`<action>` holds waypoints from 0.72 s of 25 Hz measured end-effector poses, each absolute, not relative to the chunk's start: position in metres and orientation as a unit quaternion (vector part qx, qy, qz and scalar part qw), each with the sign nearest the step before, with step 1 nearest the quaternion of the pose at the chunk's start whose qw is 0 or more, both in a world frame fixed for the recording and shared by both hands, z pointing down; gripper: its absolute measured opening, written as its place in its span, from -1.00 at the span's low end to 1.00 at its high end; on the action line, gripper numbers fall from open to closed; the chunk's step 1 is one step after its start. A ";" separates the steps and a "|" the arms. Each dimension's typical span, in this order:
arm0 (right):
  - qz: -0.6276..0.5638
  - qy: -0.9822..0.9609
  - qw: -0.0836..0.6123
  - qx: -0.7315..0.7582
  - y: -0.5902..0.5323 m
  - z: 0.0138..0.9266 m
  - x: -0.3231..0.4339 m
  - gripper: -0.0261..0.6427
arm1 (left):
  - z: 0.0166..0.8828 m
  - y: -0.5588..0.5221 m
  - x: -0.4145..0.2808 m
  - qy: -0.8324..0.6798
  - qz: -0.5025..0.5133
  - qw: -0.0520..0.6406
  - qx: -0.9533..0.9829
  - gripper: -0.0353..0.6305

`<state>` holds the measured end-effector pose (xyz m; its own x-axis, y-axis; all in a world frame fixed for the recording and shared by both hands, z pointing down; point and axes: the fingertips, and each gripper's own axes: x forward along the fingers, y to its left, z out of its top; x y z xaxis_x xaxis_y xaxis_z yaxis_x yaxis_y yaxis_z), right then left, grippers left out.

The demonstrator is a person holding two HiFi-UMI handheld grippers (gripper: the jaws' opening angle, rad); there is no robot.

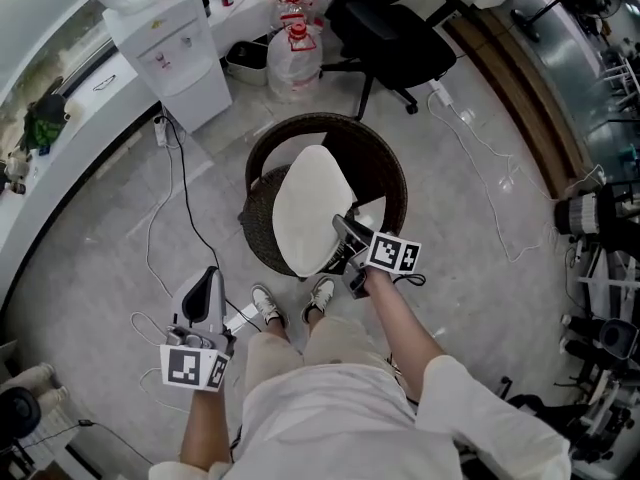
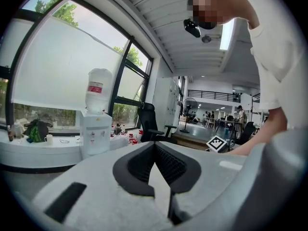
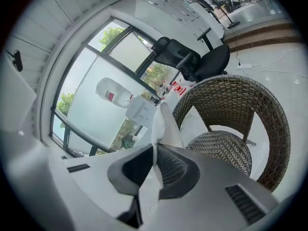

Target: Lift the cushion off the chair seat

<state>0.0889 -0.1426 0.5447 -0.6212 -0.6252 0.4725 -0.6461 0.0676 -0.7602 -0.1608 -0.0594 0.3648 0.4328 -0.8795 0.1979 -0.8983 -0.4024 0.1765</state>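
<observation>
- A pale grey, glossy floor (image 1: 480,268) is seen across most of the head view, in a large open office with tall windows.
- A curved white worktop (image 1: 60,138) is set along the windows at the left edge of the frame, with small items on it.
- A round dark wicker chair (image 1: 385,168) is placed at the centre of the frame; part of its woven seat is left bare.
- The white cushion (image 1: 310,208) is held tilted over the seat, at centre frame. Whether its far edge touches the chair cannot be told.
- A black office chair (image 1: 385,28) is seen at the top centre.
- A white water dispenser (image 1: 175,48) is stood at the upper left, with clear water bottles (image 1: 295,58) on the floor beside it.
- The right claw (image 1: 345,233) is clenched on the cushion's lower right edge, with white fabric pinched between its pads.
- The left claw (image 1: 208,280) is closed on nothing, at the lower left, well apart from the chair.
- White cables (image 1: 480,168) are trailed over the floor on either side of the wicker chair.
</observation>
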 end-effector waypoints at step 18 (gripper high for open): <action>0.390 -0.803 -0.101 0.440 -0.179 0.347 0.104 -0.81 | 0.248 -0.076 -0.195 -0.560 -0.009 0.012 0.828 -0.84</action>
